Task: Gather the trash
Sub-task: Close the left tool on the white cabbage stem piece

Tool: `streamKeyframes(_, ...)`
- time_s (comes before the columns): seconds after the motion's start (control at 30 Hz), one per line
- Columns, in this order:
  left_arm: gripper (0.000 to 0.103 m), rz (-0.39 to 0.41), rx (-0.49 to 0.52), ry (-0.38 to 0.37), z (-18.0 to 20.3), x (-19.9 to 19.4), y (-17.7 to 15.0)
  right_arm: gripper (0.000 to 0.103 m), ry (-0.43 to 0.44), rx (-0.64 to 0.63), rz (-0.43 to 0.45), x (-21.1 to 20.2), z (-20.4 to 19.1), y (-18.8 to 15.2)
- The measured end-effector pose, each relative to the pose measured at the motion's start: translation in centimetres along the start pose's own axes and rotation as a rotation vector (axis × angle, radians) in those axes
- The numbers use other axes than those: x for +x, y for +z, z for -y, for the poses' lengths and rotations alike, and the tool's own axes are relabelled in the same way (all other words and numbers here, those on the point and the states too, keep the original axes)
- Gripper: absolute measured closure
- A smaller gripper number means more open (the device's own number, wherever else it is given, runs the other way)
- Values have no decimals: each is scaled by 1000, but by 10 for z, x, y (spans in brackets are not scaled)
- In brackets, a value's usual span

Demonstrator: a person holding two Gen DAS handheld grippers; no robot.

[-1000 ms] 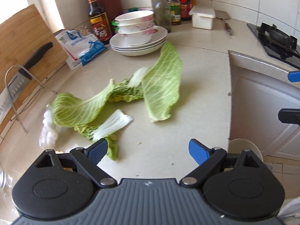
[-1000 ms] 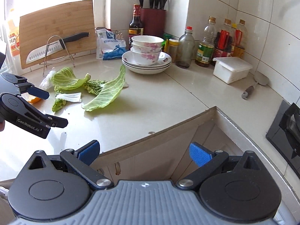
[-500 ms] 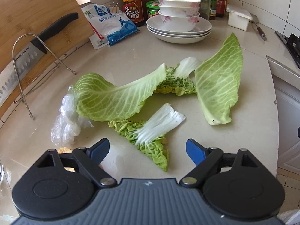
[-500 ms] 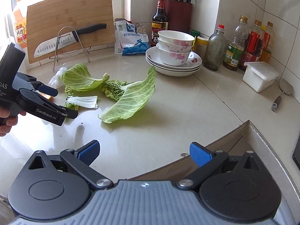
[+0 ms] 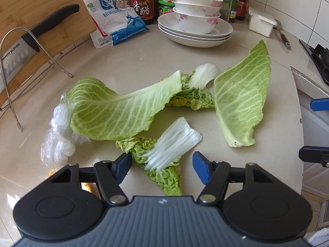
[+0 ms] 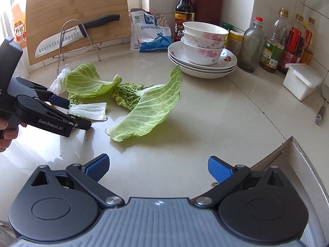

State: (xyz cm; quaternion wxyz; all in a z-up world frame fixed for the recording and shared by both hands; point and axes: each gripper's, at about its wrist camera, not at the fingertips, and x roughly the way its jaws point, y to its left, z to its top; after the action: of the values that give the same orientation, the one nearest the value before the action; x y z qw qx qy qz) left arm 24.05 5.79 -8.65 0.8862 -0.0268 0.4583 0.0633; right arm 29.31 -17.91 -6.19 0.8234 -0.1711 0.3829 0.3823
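Note:
Vegetable scraps lie on the beige counter. A napa cabbage piece with a white stalk (image 5: 164, 154) lies between the open jaws of my left gripper (image 5: 162, 167); it also shows in the right wrist view (image 6: 90, 111). A large cabbage leaf (image 5: 115, 111) lies behind it, beside crumpled clear plastic (image 5: 57, 140). Another large leaf (image 5: 242, 98) lies to the right, with a wrinkled leaf piece (image 5: 193, 96) between them. My right gripper (image 6: 158, 167) is open and empty, nearer the counter's front edge, with the big leaf (image 6: 148, 107) ahead of it.
Stacked bowls on plates (image 5: 195, 24) stand at the back. A salt bag (image 5: 117, 24), vinegar bottle (image 5: 141, 0), knife on a wire rack (image 5: 26, 45) and cutting board (image 6: 76, 16) line the back left. Bottles (image 6: 271, 47) and a white box (image 6: 302, 80) stand right. The counter edge (image 6: 298, 150) drops off right.
My left gripper has moved forward and down so its open jaws now straddle the napa piece. My right gripper has moved in over the counter towards the leaves.

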Motion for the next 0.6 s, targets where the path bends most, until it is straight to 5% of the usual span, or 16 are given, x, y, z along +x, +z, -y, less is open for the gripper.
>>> streamKeyframes(0.03,54,-1,-8,-7,-1,0,0,0,4,0,-1,3,1,1)
streamKeyframes(0.2,63,1,-45,-41,-5,-6,2,0,34,14,-7,16,4,9)
streamKeyframes(0.6,63,15,-80,-47,-7,-18,3,0,151,18,-24,51,-2,30)
